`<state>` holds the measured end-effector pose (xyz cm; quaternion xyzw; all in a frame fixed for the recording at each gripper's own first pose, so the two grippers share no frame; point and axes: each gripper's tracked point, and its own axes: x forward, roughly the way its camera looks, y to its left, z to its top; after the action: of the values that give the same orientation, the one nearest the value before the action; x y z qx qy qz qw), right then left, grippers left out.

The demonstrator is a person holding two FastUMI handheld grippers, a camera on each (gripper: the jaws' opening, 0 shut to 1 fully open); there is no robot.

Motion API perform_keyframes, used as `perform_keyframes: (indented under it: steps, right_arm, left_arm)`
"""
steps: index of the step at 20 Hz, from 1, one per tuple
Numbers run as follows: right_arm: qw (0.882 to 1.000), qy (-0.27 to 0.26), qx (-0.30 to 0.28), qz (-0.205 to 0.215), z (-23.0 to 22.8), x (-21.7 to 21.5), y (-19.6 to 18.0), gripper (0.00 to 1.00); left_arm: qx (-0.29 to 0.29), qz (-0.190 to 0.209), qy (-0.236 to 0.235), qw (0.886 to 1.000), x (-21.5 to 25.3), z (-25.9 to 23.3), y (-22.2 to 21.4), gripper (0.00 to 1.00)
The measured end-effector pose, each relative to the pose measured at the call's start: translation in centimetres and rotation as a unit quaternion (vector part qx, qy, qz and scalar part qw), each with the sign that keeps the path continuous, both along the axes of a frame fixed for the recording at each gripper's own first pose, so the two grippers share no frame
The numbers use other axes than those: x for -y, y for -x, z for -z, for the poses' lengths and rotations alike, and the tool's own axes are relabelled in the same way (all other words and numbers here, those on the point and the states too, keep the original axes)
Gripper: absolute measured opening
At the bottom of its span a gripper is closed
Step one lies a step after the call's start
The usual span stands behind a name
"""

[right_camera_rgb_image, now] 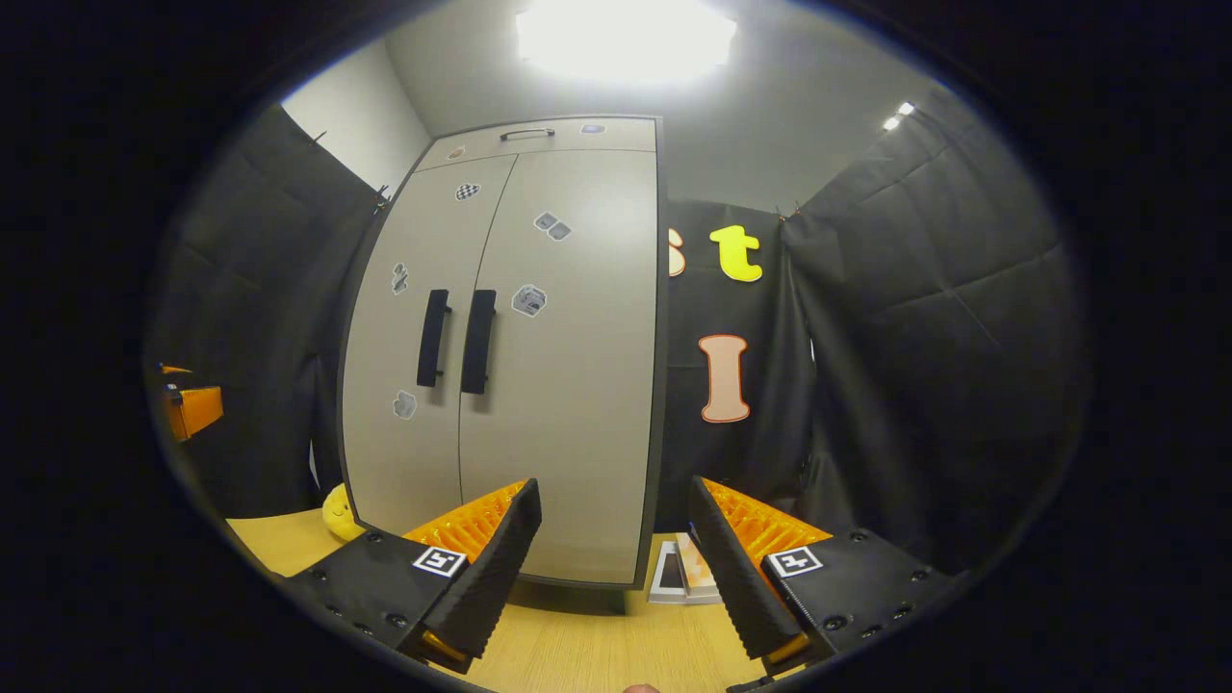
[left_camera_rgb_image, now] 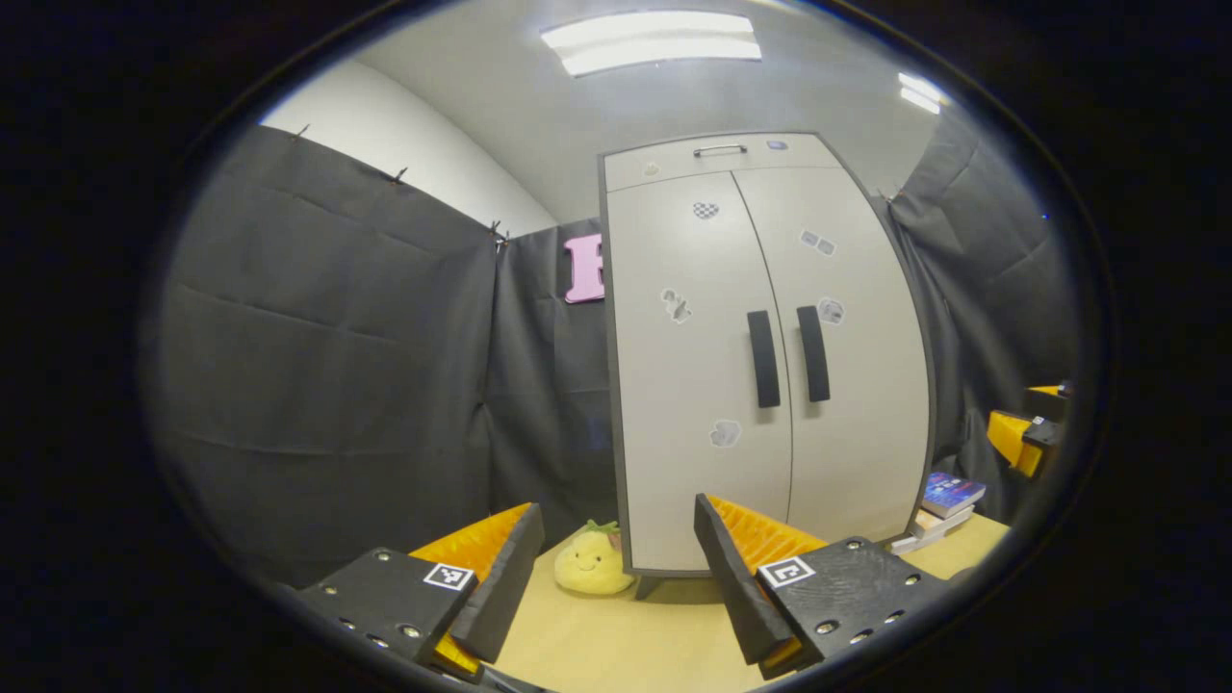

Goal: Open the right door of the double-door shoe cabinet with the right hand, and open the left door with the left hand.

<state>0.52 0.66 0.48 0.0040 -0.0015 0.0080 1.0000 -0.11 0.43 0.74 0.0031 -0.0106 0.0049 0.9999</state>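
Left claw (left_camera_rgb_image: 616,568) spread wide, empty; right claw (right_camera_rgb_image: 614,549) likewise, both apparently level.

Pale shoe cabinet (left_camera_rgb_image: 760,366) upright, both doors shut

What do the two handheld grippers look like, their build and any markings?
Both share one build. The left gripper and right gripper each have two wedge-shaped fingers with ribbed inner faces, mounted on dark blocks with visible screws. Each block carries a small square black-and-white tag.

The shoe cabinet (left_camera_rgb_image: 693,385) is showing pale grey doors with black handles (left_camera_rgb_image: 763,358); a yellow plush toy (left_camera_rgb_image: 589,561) is sitting on the light wooden table (left_camera_rgb_image: 616,645).
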Motion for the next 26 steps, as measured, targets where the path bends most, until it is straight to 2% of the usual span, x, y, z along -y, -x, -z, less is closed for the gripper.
perform_keyframes:
  steps: [10, 15, 21, 26]
  right_arm:
    - [1.000, -0.009, 0.008, -0.015, -0.9, -2.3, -0.5, 0.97]
    - [0.998, -0.006, 0.029, -0.050, -3.6, -5.1, -1.7, 0.96]
    - [0.996, -0.033, 0.036, -0.080, -7.6, -8.7, -5.6, 0.97]
    - [0.995, -0.035, 0.034, -0.083, -10.0, -11.2, -9.9, 0.98]
  left_arm:
    - [-0.003, -0.011, -0.002, 1.000, -1.7, 0.6, 0.1, 0.92]
    - [0.000, -0.020, 0.000, 1.000, -3.2, 0.6, 0.9, 0.92]
    - [-0.006, -0.040, -0.003, 0.999, -5.7, 1.5, 2.5, 0.92]
    - [-0.015, -0.065, -0.002, 0.998, -8.4, 2.4, 4.2, 0.91]
